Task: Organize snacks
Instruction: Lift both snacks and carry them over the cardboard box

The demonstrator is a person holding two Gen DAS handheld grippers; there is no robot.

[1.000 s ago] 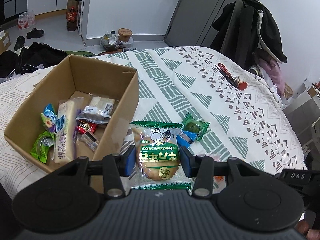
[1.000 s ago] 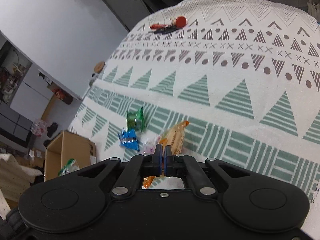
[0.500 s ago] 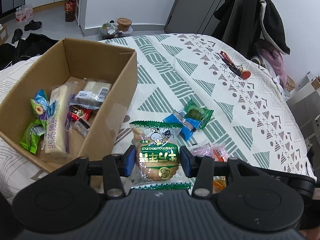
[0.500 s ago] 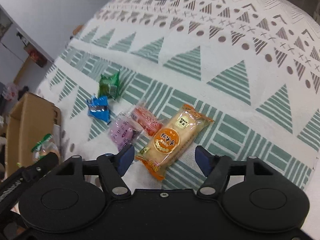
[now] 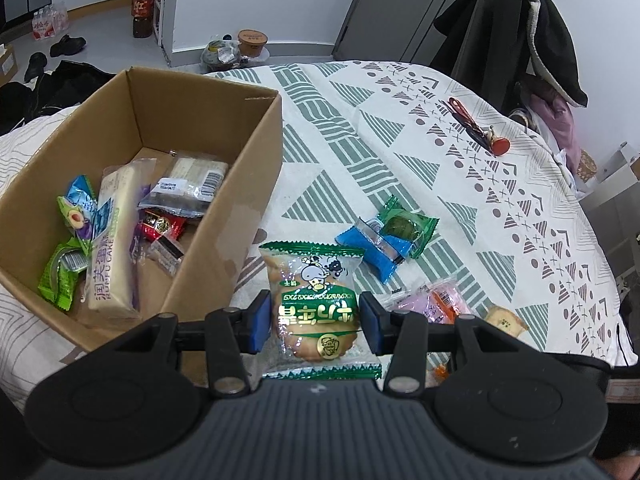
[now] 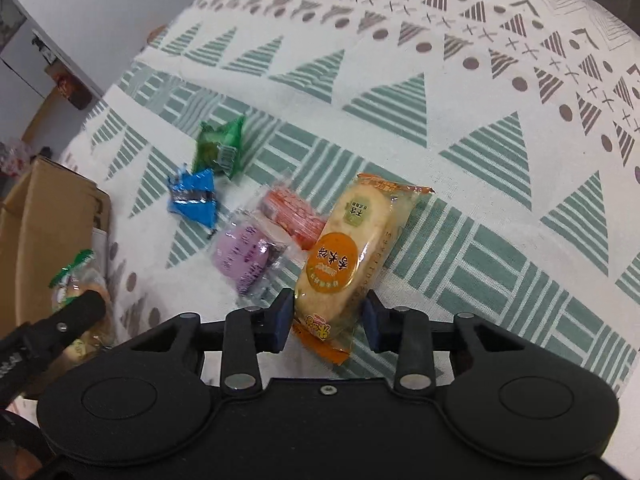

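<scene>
Left gripper [image 5: 316, 322] nearest, blue pads pinching a green cookie pack [image 5: 314, 308] by its sides, held up just right of the box [image 5: 240, 184] and above the cloth [image 5: 400, 152]. Right gripper [image 6: 328, 322] low over the cloth [image 6: 480, 160], pads spread to either side of the near end of an orange rice cracker [image 6: 348, 256]; left pad touching or nearly touching the wrapper, right pad a little clear; cannot tell whether any grip is made. Cracker lying flat on the cloth, long axis running away from the gripper.

Just left of the cracker, a purple pack [image 6: 244, 260] and a red-orange pack [image 6: 292, 216], side by side, the red-orange one partly under the cracker's edge. Farther left, a blue pack [image 6: 194, 198], and beyond it a green pack [image 6: 220, 148]; from the left wrist, blue pack [image 5: 376, 248] overlapping green pack [image 5: 406, 226].

Box open at the left of the cloth, holding a long cake bar [image 5: 110, 248], a red candy [image 5: 162, 226], a clear pack with a barcode [image 5: 188, 188], and green and blue wrappers at its left wall.

Far across the cloth, red-handled scissors [image 5: 466, 118]. Beyond the cloth, a dark coat [image 5: 540, 28] at far right; shoes [image 5: 66, 44] and a bottle [image 5: 142, 12] on the floor at far left.
</scene>
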